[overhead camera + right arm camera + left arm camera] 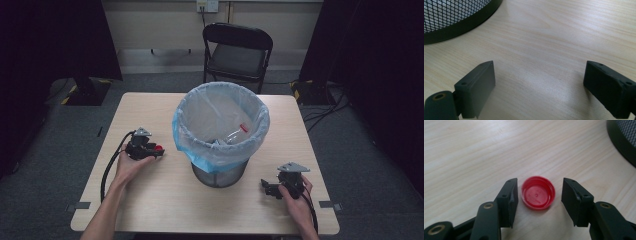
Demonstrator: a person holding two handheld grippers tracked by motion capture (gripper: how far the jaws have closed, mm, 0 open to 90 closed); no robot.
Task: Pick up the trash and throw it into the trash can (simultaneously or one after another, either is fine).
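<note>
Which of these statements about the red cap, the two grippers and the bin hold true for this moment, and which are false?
1. The red cap lies open side up on the table. True.
2. The left gripper clamps the cap. False: the cap sits between the jaws, with gaps either side.
3. The right gripper holds a bottle. False: its jaws stand wide apart over bare wood.
4. The mesh bin has a blue liner. True.
5. The bin is empty. False: a clear bottle lies inside.
</note>
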